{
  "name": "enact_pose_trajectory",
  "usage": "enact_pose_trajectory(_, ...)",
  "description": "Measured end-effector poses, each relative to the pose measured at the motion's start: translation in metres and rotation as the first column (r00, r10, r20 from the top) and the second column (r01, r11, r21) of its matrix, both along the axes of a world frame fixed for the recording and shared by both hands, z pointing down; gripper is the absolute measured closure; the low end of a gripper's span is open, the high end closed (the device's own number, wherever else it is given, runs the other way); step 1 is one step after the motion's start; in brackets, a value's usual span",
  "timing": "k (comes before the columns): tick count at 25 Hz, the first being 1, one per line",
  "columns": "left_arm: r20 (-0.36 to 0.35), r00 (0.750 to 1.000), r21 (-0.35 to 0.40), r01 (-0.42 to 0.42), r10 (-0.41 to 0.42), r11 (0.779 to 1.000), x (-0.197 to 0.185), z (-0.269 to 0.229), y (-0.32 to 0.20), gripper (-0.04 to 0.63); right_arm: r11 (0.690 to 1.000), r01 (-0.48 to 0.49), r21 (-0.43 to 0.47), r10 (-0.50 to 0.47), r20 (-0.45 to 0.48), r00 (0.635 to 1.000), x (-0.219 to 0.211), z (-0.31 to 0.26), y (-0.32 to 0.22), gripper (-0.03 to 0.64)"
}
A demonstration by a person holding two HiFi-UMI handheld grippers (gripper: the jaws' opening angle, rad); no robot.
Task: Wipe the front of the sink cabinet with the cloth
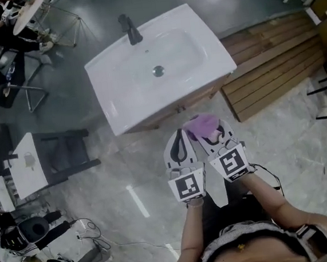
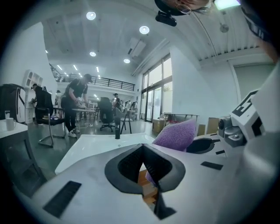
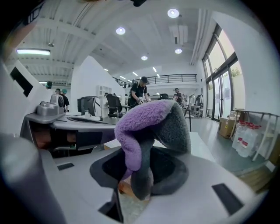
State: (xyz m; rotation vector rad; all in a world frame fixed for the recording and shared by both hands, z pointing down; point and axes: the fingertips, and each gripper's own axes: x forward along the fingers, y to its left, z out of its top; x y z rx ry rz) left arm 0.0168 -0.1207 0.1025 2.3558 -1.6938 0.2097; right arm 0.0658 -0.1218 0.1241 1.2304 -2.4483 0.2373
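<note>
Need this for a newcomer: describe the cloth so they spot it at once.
Find the white sink on its wood cabinet. Just in front of it, the right gripper is shut on the cloth. Nothing else nearby is fuzzy purple and grey.

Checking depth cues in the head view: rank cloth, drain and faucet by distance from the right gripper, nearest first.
1. Cloth, held in the right gripper.
2. Drain, ahead-left, in the sink basin.
3. Faucet, at the sink's far edge.

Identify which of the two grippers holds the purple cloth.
The right gripper: its jaws are shut on the cloth. The left gripper beside it is shut with nothing between its jaws.
</note>
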Motion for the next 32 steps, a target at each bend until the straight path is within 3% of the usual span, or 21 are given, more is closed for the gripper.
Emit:
enact_pose_trajectory(5,0.006,1.0,0.02,-0.028,0.028,0.999,0.001,-0.049,0.007,0.595,0.999,0.016,0.041,-0.017,0.031,0.999,-0.006,-0.057,-0.004,0.434)
enact_pose_trajectory(10,-0.067,0.998,0.038,-0.003,0.005,0.999,-0.009,-0.091,0.026,0.595,0.997,0.01,0.074,-0.012,0.037,0.999,-0.013,-0.092,0.011,0.434)
enact_pose_trajectory(19,-0.033,0.999,0.116,-0.035,0.039,0.993,-0.044,-0.137,0.037,0.595,0.992,-0.037,0.12,0.032,0.049,0.998,-0.037,-0.128,0.025,0.434)
enact_pose_trajectory(32,0.045,0.992,0.158,-0.125,0.12,0.979,-0.1,-0.15,0.078,0.595,0.97,-0.128,0.208,0.12,0.051,0.991,-0.091,-0.16,0.065,0.434)
